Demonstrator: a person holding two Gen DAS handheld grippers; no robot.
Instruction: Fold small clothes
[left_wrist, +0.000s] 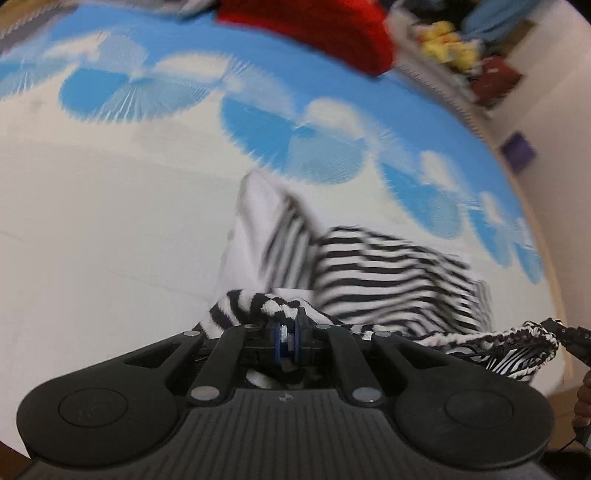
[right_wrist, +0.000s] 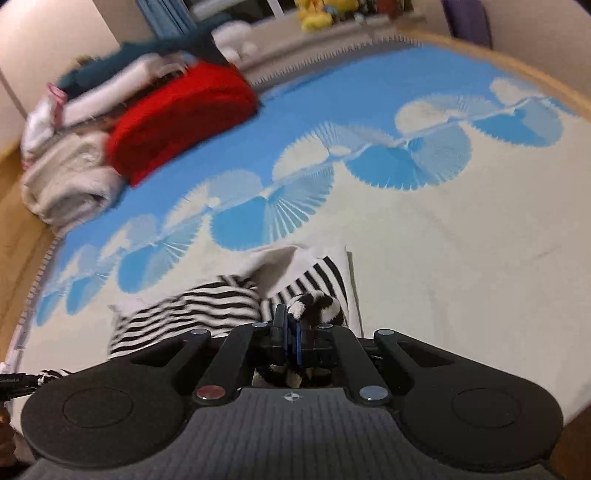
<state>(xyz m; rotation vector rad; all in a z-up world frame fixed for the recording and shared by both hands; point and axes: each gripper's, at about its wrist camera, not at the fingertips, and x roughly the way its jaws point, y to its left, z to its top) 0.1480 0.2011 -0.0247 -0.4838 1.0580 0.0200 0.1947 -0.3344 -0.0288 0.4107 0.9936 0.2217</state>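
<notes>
A small black-and-white striped garment (left_wrist: 384, 273) lies bunched on the blue-and-cream blanket (left_wrist: 110, 206), with a white inner side turned up. My left gripper (left_wrist: 289, 334) is shut on one striped edge of it. The other gripper shows at the far right of the left wrist view, holding a stretched striped edge (left_wrist: 517, 334). In the right wrist view the same garment (right_wrist: 207, 302) lies just ahead, and my right gripper (right_wrist: 291, 332) is shut on a striped fold of it. Both views are motion-blurred.
A stack of folded clothes with a red item (right_wrist: 177, 118) on top and white towels (right_wrist: 70, 181) sits at the blanket's (right_wrist: 461, 258) far left. A shelf with yellow plush toys (left_wrist: 447, 44) stands beyond. The wooden edge (right_wrist: 22, 229) runs along the left.
</notes>
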